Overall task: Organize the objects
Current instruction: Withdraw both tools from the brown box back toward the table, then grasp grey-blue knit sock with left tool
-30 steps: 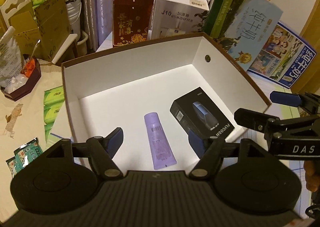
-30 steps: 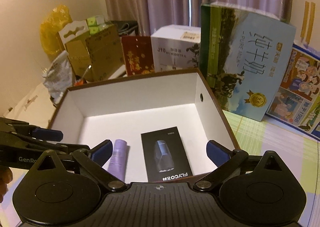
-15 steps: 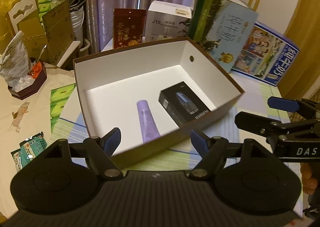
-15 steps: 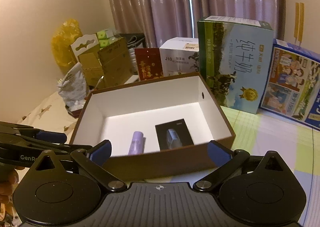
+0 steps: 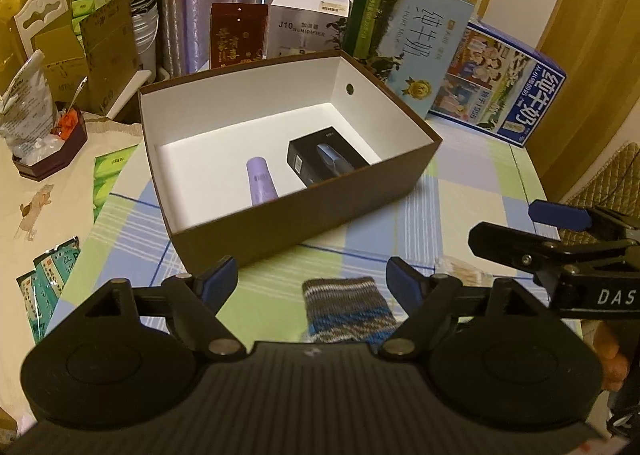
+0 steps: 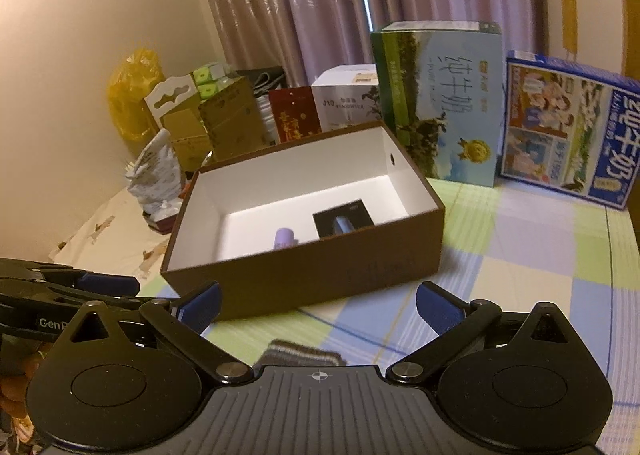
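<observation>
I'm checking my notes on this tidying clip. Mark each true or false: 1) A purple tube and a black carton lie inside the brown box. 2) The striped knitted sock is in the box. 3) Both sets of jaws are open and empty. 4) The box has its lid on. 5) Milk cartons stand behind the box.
1) True: the purple tube and black carton lie side by side on the floor of the brown box.
2) False: the striped knitted sock lies on the tablecloth in front of the box.
3) True: left gripper and right gripper hold nothing.
4) False: it is open-topped.
5) True: milk cartons.
</observation>
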A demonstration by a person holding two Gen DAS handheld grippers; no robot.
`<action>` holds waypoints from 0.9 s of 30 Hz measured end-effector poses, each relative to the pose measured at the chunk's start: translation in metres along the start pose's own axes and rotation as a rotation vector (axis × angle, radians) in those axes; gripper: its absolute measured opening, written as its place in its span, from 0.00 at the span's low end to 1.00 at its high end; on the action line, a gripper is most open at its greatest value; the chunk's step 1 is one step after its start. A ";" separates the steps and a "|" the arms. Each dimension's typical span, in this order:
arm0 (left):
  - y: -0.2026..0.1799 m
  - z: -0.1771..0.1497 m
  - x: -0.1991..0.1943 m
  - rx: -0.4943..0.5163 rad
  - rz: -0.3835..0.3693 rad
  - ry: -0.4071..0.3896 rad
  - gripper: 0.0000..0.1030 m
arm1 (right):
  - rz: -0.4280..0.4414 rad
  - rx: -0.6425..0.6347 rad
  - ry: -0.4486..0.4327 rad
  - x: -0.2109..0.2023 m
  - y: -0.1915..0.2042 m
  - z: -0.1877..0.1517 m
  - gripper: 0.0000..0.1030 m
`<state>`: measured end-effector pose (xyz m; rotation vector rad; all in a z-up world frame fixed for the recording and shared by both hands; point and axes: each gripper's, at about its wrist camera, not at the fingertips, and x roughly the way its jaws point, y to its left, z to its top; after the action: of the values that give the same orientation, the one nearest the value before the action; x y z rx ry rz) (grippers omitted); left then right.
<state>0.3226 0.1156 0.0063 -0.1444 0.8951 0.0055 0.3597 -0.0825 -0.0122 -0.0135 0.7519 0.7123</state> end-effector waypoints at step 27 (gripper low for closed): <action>-0.013 -0.071 0.013 0.008 -0.024 0.168 0.79 | -0.164 0.165 0.146 -0.053 -0.053 -0.104 0.98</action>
<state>0.2767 0.0934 -0.0460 -0.1501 1.0612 -0.0329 0.3000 -0.1811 -0.0682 0.0228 0.9363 0.4956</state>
